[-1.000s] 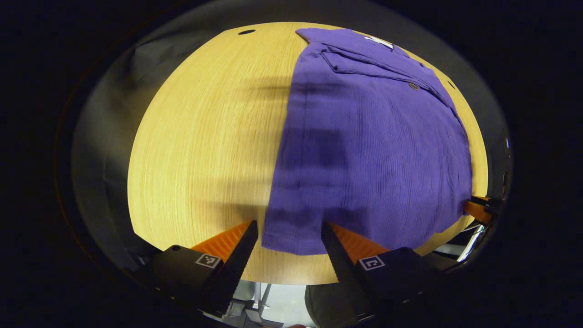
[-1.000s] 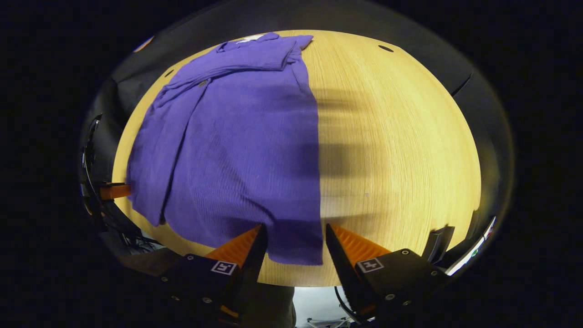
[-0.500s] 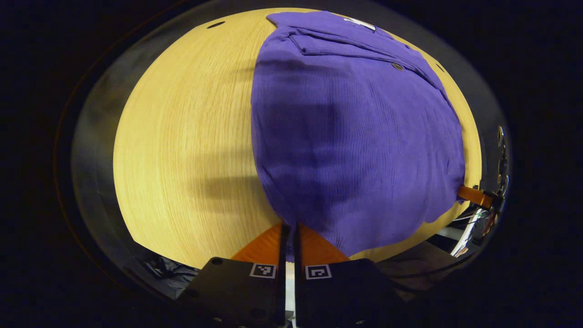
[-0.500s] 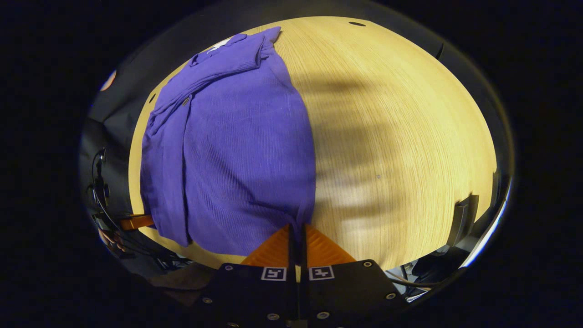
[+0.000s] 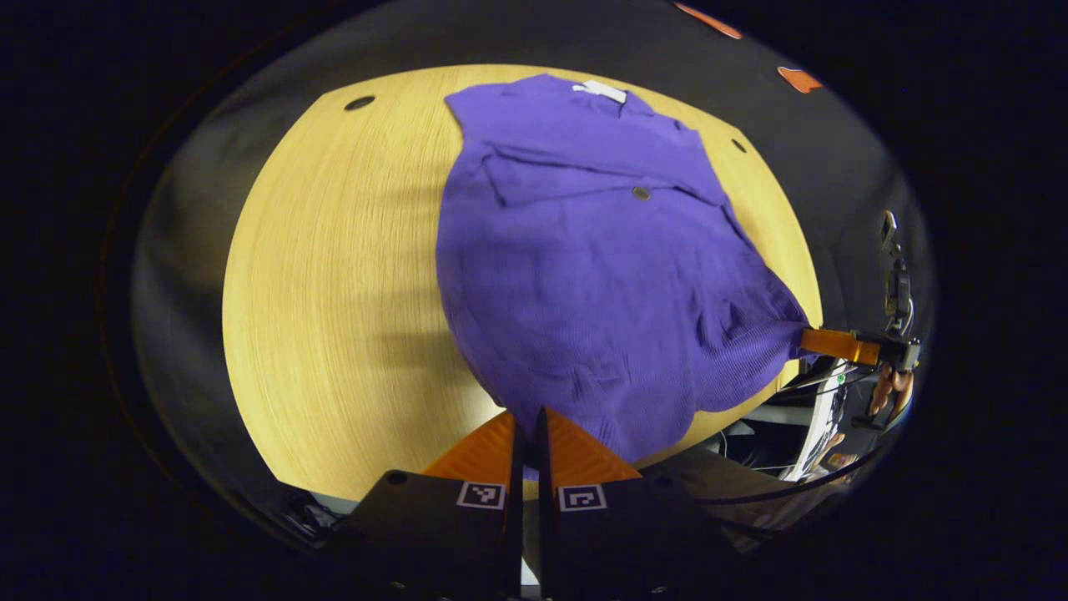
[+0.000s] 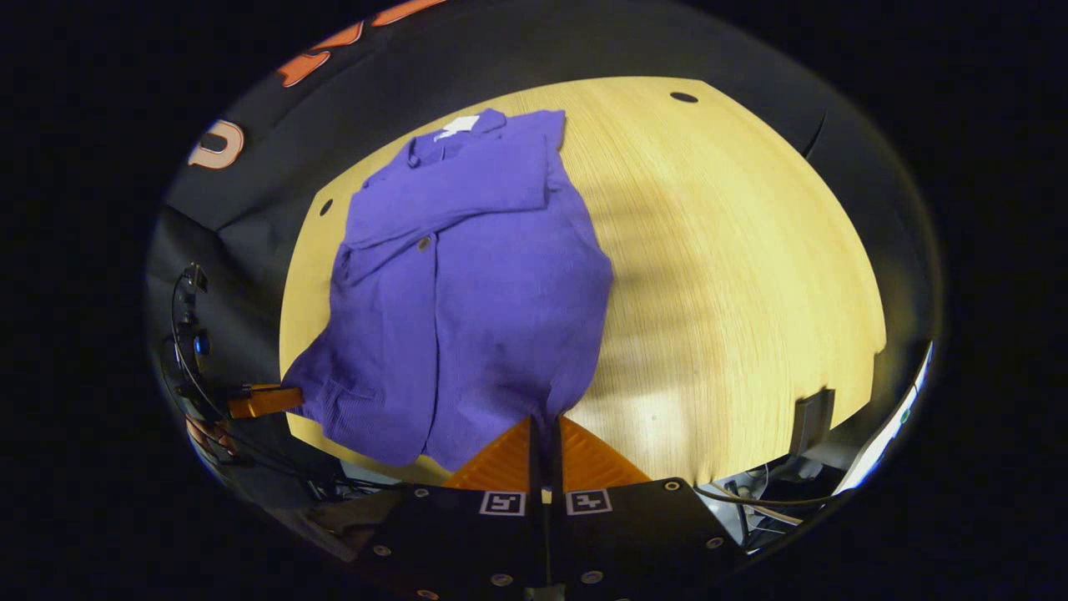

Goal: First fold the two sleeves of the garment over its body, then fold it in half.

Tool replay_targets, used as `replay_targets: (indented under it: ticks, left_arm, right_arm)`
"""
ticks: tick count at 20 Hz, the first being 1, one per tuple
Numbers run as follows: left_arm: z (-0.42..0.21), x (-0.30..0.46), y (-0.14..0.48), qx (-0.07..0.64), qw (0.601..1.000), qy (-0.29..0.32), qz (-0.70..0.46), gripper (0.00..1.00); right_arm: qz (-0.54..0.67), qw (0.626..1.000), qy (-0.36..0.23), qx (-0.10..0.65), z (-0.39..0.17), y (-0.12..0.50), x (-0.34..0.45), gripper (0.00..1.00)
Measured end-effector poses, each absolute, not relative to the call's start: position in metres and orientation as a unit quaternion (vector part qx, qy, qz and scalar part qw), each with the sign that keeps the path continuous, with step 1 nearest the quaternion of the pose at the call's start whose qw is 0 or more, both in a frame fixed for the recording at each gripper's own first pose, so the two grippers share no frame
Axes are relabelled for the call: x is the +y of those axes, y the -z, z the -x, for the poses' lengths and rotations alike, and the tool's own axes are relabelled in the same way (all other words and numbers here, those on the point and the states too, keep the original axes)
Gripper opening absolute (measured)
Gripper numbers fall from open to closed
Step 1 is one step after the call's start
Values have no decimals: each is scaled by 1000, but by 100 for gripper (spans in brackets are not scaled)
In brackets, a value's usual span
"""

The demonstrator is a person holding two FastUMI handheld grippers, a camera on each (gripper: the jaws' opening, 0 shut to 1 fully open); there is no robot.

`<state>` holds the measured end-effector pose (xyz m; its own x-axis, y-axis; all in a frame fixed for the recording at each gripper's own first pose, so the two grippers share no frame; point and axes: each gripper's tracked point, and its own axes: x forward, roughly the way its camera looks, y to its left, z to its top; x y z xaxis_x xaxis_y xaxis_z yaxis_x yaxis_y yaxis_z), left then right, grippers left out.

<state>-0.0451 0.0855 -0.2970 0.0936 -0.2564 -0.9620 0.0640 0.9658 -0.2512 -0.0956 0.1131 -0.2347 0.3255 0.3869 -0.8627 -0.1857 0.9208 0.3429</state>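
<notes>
On the round light-wood table point(image 5: 334, 292), the purple ribbed button-front garment point(image 5: 601, 275) lies with its collar and white neck label toward the far edge and both sleeves already folded across its body (one dark button shows on the front). Its hem end is raised off the surface at the near edge. The left gripper point(image 5: 526, 426) is clenched on one hem corner, cloth pinched between both fingers, jaws pressed nearly together. The right gripper point(image 6: 544, 430) is likewise clamped on the opposite hem corner, fabric bunching at its tips. In the left gripper view the right gripper appears at the garment's far corner beyond the table's right edge, with the person's hand point(image 5: 889, 388) behind it.
</notes>
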Motion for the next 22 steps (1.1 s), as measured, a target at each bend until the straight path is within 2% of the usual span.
replay_targets:
  ticks: [6,12,19,22]
  left_arm:
    - [-31,111,266,626,766,143,37,9]
    - [-117,120,234,595,792,133,26,9]
    - [-224,129,229,594,800,90,-1,9]
    - [-258,133,242,605,792,77,-23,9]
  right_arm:
    - [-35,846,-169,505,45,162,121,3]
    - [-25,867,-171,467,-17,121,136,3]
    - [-23,867,-195,459,-119,111,139,3]
    - [-42,851,-209,479,-157,120,141,3]
